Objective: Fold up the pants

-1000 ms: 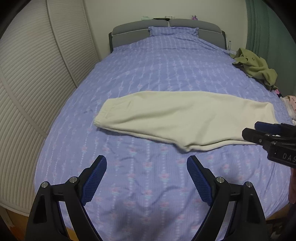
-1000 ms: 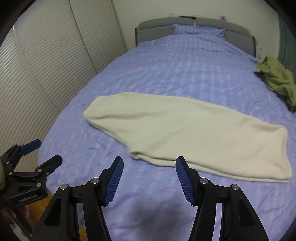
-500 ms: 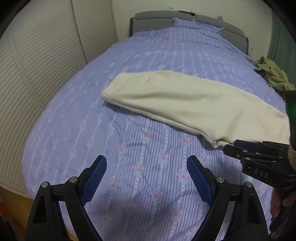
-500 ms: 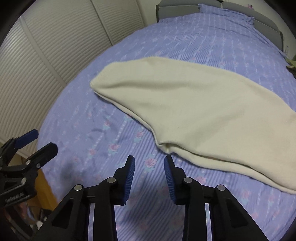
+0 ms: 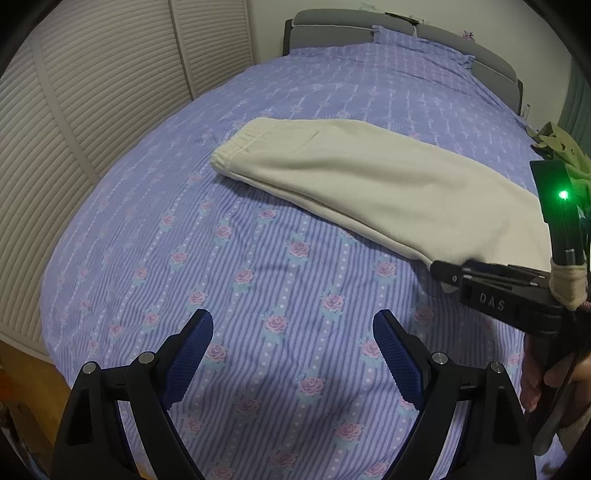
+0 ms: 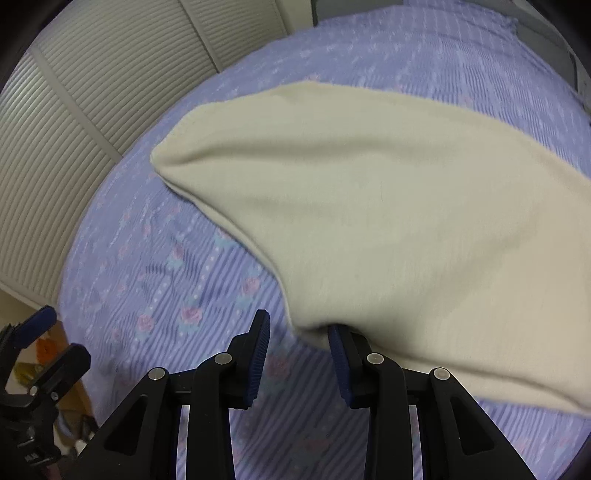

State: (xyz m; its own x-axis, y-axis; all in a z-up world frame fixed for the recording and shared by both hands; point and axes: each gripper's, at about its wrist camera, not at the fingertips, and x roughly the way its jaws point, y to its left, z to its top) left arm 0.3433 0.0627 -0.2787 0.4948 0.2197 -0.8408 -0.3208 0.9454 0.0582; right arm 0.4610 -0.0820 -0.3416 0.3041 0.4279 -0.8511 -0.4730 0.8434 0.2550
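Step in hand: approach for the first grasp. Cream pants [image 5: 354, 184] lie flat across the bed [image 5: 258, 280], already doubled leg on leg, waistband toward the left edge, cuffs toward the right; no crosswise fold yet, by my reading.

Right gripper [image 6: 299, 332]: fingers have just been closing and now stand partly apart, nothing clamped. One finger [image 6: 338, 345] touches or slips under the near hem bulge; the other sits on bare sheet.

Left gripper [image 5: 293, 345]: fingers wide apart, empty, over the sheet near the foot edge, well short of the cloth.

Next move, judged: right fingers must straddle both layers before pinching; left must reach the near hem closer to the waistband.

Room: lilac rose-print sheet, grey headboard [image 5: 332, 22], louvred wardrobe doors [image 5: 92, 85] along the left, olive garment [image 5: 565, 144] at the right edge.
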